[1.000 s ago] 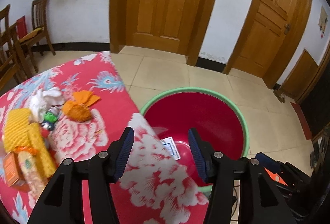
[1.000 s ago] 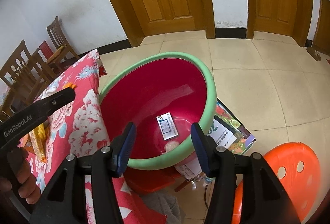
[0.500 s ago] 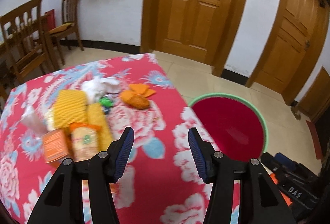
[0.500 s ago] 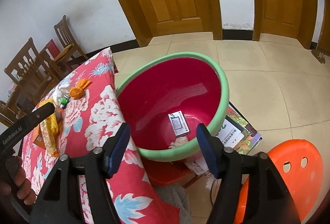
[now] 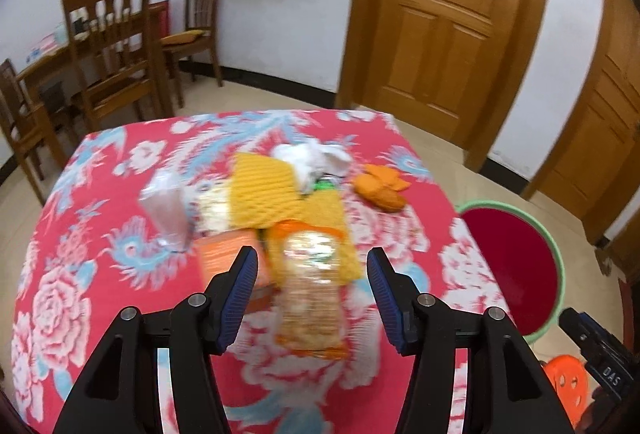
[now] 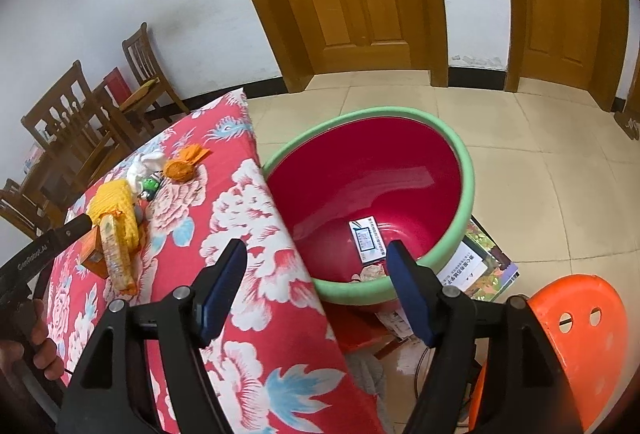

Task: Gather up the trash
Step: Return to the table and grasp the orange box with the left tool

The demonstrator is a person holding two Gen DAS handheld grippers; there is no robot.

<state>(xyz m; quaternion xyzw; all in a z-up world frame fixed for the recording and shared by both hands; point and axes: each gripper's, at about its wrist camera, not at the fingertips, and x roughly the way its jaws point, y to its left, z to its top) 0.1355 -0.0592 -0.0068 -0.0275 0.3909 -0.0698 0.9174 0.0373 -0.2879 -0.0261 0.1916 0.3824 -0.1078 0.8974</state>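
The trash still to collect lies in a heap on the flowered tablecloth (image 5: 100, 274): a clear cracker pack (image 5: 310, 290) nearest, an orange box (image 5: 228, 258) just left of it, yellow foam netting (image 5: 264, 194) behind, a clear bag (image 5: 166, 210) further left, white tissue (image 5: 312, 154) at the far end, and an orange peel (image 5: 382, 190) off to the right. The view is blurred, so finer detail is lost.

The step in hand looks like the reach for the next piece. The left gripper (image 5: 310, 298) hangs over the near end of the cracker pack with its jaws apart and nothing clamped; the pack shows between them but neither pad presses on it. The next move likely calls for lowering onto the pack, closing across its narrow width, then carrying it right to the basin.

The right gripper (image 6: 314, 290) is empty, its jaws opening, and it sits over the table edge beside the basin (image 6: 464, 194).

The basin, red inside with a green rim, stands on the floor just off the right side of the table. In it lie a small printed card or box (image 6: 366, 240) and a pale crumpled scrap (image 6: 370, 272) near the front wall. Printed papers (image 6: 476, 266) lie under its right side, and an orange stool (image 6: 580, 334) stands further right.
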